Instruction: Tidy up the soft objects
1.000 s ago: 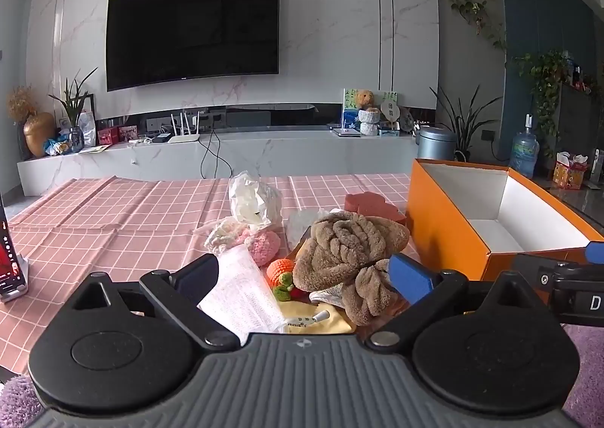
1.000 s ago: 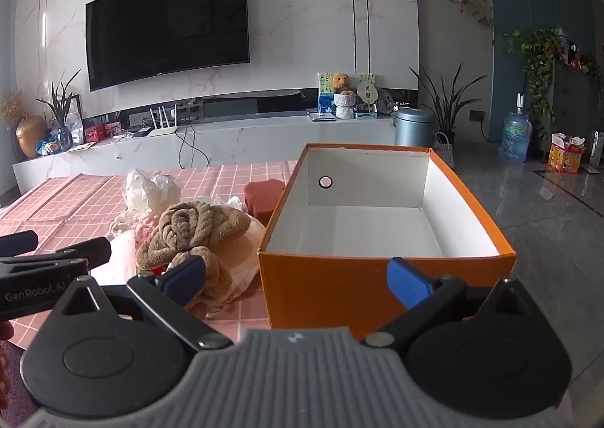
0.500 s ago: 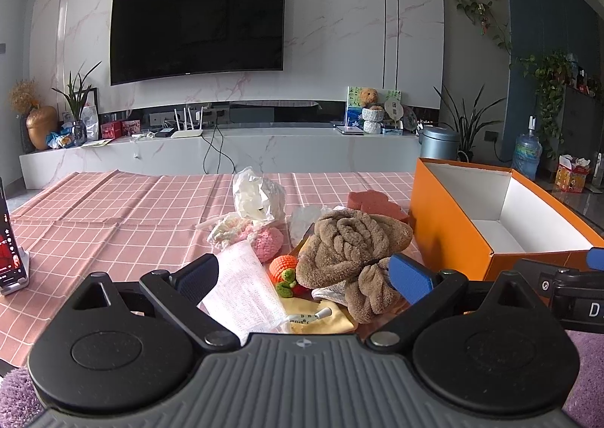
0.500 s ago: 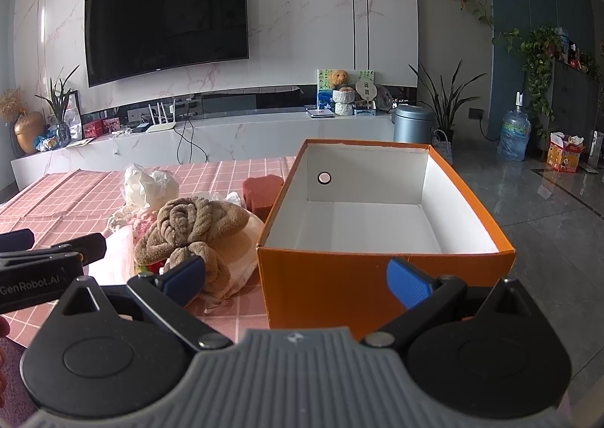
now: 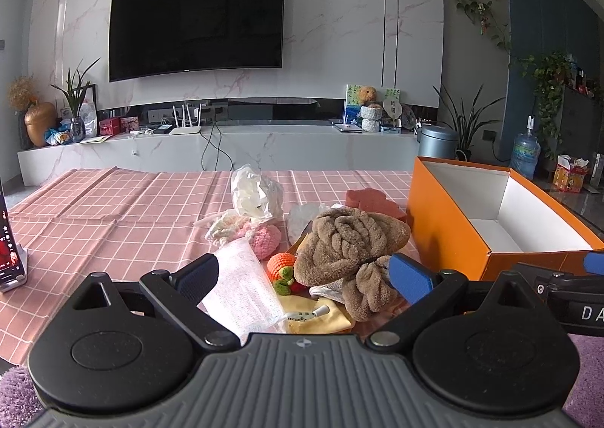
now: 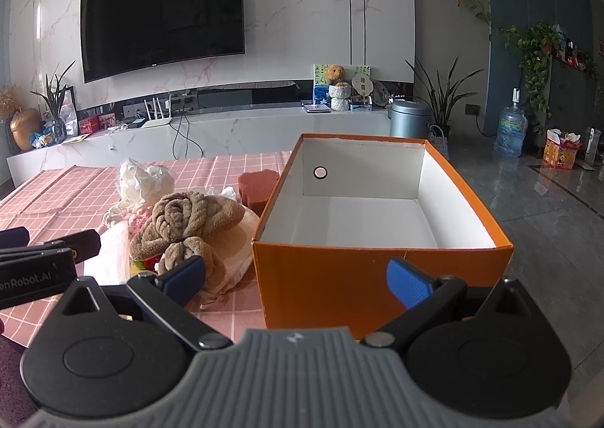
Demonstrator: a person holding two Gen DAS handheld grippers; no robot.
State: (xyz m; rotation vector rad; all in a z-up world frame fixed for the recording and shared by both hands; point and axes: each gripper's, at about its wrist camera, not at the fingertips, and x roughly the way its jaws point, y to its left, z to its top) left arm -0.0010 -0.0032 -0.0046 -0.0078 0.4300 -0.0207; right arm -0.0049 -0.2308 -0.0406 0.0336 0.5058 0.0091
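The left gripper point(image 5: 304, 275) hangs low over the near edge of the worktop point(image 5: 113, 209), which is covered in a pink checked cloth, and its fingers point(image 5: 409, 275) are spread wide with nothing between them. Just beyond them lies a heap of soft things: a brown braided towel point(image 5: 351, 243) on top, a white gauze-like cloth point(image 5: 241, 284) at the near left, a small orange crocheted piece point(image 5: 281, 264) with a green bit between the two, a yellow cloth point(image 5: 317, 316) nearest the camera, a pink crocheted ball point(image 5: 264, 237) with cream yarn beside it, a crumpled clear plastic bag point(image 5: 255, 194) farther back, and a dark red sponge point(image 5: 372, 201) at the far right of the heap, close to the box. The orange box point(image 5: 445, 228) stands to the right of the pile, open at the top, its white inside bare. The right gripper point(image 6: 296, 277) is held in front of the box's point(image 6: 377, 277) near wall, fingers point(image 6: 409, 282) likewise released and wide apart, grasping nothing; its left finger overlaps the brown towel point(image 6: 188, 216) in that view, though whether it touches cannot be told. At the left edge of the worktop a phone point(image 5: 9, 250) stands with a lit screen. Across the room a large dark television point(image 5: 196, 22) hangs on a marble wall above a long white console.
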